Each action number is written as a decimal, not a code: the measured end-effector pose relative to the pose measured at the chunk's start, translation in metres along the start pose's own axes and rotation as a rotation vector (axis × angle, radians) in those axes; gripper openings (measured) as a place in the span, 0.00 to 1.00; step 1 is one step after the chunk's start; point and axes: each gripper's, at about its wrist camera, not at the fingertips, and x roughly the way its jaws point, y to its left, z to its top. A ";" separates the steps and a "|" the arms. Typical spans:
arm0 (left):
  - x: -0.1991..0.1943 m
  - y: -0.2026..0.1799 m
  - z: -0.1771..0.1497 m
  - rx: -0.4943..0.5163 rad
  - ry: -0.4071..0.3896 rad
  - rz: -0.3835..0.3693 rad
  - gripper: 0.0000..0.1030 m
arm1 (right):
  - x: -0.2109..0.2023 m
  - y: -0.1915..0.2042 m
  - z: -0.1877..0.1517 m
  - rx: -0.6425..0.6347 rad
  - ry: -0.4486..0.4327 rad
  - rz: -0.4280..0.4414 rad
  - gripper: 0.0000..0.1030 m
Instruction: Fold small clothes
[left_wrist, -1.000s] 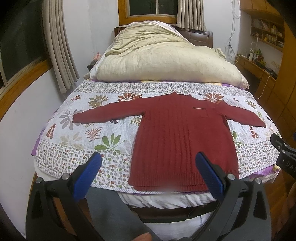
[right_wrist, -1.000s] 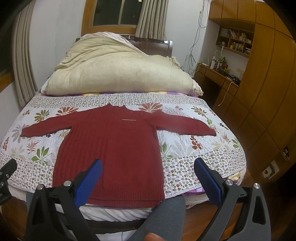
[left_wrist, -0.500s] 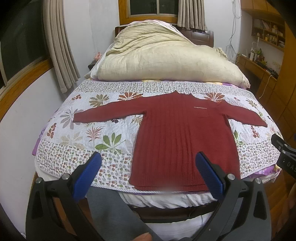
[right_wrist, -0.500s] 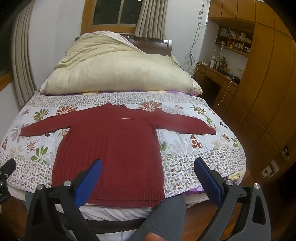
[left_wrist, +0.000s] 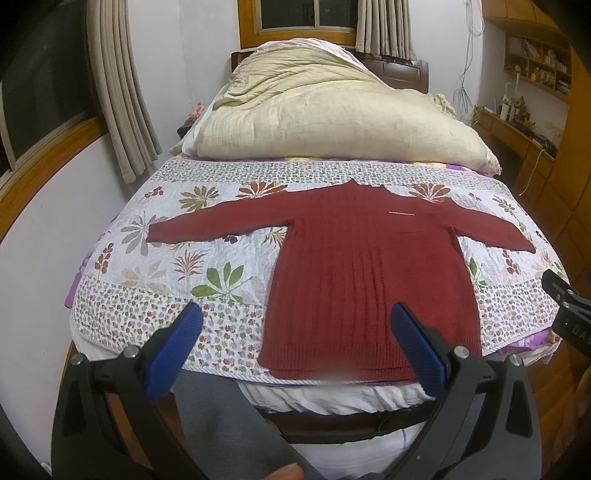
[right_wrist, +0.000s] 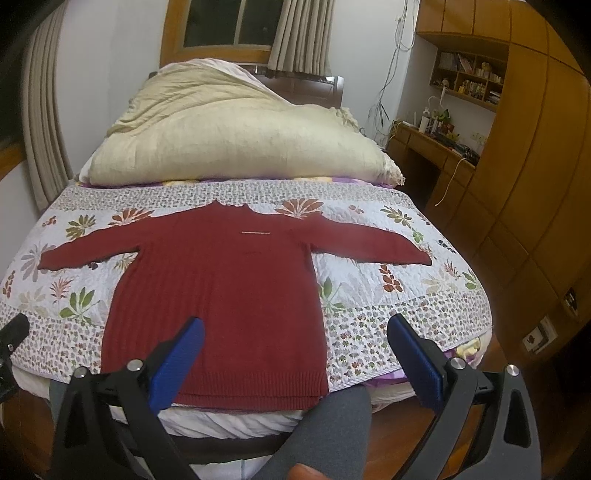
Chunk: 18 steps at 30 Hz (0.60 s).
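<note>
Bed (left_wrist: 122, 332) covered by a floral quilted spread (left_wrist: 155, 266). A dark red knitted sweater (left_wrist: 365, 277) lay flat on the spread, sleeves extended to either side, hem at the near edge. A bulky cream duvet (left_wrist: 332, 118) was heaped across the head end, beyond the collar.

Both views from bed's (left_wrist: 155, 325) foot

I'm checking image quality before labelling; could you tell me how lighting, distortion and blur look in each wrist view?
Left wrist view: even indoor light, dark window, fisheye bending of the walls, black corner vignette, a smeared patch on the red sweater hem. Right wrist view: the same bending and vignette, the hem sharp, the quilt evenly lit, no glare.
</note>
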 end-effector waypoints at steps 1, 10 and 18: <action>0.000 -0.001 0.000 0.000 0.000 0.001 0.97 | 0.000 -0.001 0.000 0.002 0.000 -0.001 0.97; 0.003 -0.002 -0.002 -0.002 0.009 0.001 0.98 | 0.002 -0.002 0.001 0.004 0.011 0.001 0.97; 0.006 -0.003 -0.003 -0.002 0.013 0.000 0.97 | 0.006 -0.002 0.001 0.010 0.020 0.000 0.97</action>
